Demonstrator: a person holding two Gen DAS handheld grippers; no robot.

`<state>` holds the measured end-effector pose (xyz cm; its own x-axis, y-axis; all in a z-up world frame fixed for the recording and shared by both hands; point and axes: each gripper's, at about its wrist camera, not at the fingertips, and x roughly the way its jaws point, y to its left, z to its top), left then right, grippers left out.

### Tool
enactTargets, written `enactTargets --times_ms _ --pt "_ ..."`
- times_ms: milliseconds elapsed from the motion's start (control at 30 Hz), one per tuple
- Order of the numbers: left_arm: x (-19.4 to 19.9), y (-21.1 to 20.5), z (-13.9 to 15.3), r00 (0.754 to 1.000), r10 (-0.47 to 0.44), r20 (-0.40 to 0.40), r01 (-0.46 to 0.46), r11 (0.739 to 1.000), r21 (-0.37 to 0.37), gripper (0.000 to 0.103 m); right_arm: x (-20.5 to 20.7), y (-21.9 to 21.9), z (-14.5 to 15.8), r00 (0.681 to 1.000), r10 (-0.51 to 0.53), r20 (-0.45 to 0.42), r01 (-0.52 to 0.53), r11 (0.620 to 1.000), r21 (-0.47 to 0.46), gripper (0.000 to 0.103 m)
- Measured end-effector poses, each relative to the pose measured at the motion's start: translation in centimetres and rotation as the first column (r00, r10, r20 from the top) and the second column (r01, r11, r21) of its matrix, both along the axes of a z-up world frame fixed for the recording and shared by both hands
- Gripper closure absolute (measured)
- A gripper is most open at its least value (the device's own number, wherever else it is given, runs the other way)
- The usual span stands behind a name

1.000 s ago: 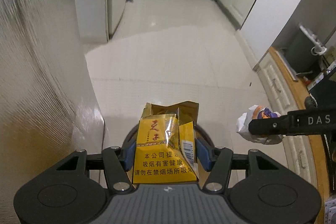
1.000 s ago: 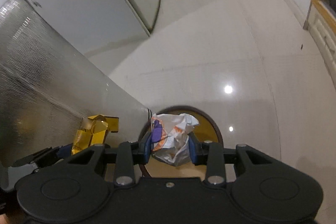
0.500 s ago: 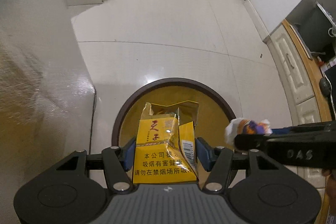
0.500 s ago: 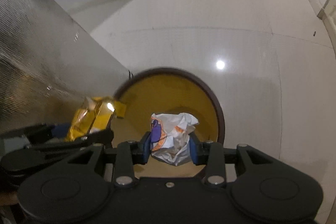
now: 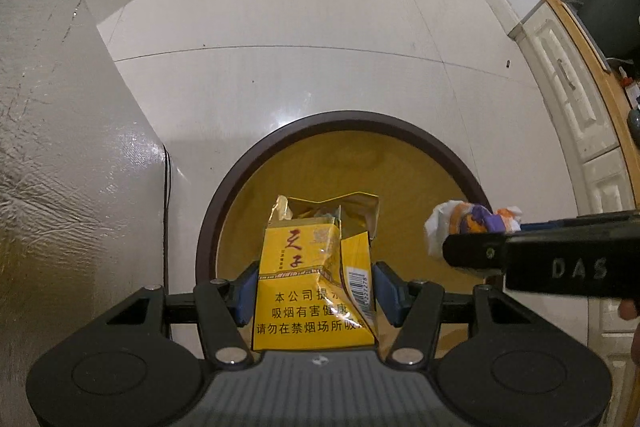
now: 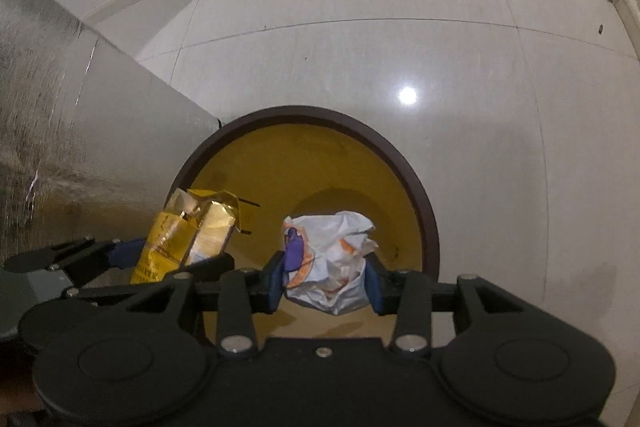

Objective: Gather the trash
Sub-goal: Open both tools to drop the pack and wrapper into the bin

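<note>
Left gripper [image 5: 314,293] clamps cigarette pack [image 5: 316,287], right gripper [image 6: 324,279] clamps wrapper [image 6: 330,263], above bin [image 6: 416,183]

The round bin [image 6: 416,183] gapes beneath both my loads, its yellow inside bare, so the way down is free. On my left a silvery appliance wall [image 6: 100,115] stands just beside the rim. My left hand-held gripper [image 6: 132,255] sits close beside my right hand-held gripper [image 6: 324,279], leaving little sideways room. Ahead, white floor [image 5: 320,27] lies open.

Left gripper [image 5: 314,293] pinching a torn yellow cigarette pack [image 5: 312,291] right over the bin [image 5: 400,131]; crumpled wrapper [image 5: 460,223] above its right side.
</note>
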<state>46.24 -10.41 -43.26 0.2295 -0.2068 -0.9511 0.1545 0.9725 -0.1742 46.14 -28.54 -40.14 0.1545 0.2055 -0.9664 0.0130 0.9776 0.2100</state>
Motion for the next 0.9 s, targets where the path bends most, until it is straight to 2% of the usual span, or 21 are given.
enactTargets --times_ms 33,200,333,367,433,567,667,900 --pt "-0.2 0.0 -0.1 1.0 -0.005 0.0 0.005 1.0 0.008 0.044 -0.2 -0.4 0.0 1.0 -0.01 0.002 0.01 1.0 0.008 0.058" --pt "-0.1 0.1 -0.8 1.0 -0.022 -0.011 0.022 0.999 0.024 0.043 -0.3 -1.6 0.0 0.998 -0.069 -0.006 0.069 0.996 0.057 0.037" --pt "-0.1 0.2 -0.6 1.0 -0.018 -0.004 0.018 1.0 0.017 0.042 -0.4 -1.9 0.0 0.998 -0.063 0.007 0.063 0.997 0.043 0.031" --pt "-0.1 0.3 -0.5 1.0 -0.018 -0.007 0.018 1.0 0.013 0.04 -0.5 -2.0 0.1 0.998 -0.065 0.008 0.065 0.997 0.04 0.029" --pt "-0.1 0.1 -0.4 1.0 -0.024 -0.013 0.024 1.0 0.014 0.024 -0.8 -2.5 0.0 0.997 -0.073 0.005 0.073 0.996 0.045 0.025" --pt "-0.1 -0.2 -0.1 0.998 -0.053 -0.029 0.055 0.997 0.052 0.019 -1.1 -3.1 -0.7 0.997 -0.072 -0.006 0.072 0.996 0.043 0.018" --pt "-0.1 -0.1 0.0 0.997 -0.057 -0.05 0.061 0.996 0.07 0.014 -1.4 -3.6 -0.5 0.998 -0.062 -0.007 0.062 0.997 0.039 0.016" --pt "-0.3 0.9 0.6 0.995 -0.035 -0.094 0.046 0.992 0.121 0.006 -1.9 -3.4 -0.2 0.999 -0.03 0.016 0.03 0.999 0.033 0.007"
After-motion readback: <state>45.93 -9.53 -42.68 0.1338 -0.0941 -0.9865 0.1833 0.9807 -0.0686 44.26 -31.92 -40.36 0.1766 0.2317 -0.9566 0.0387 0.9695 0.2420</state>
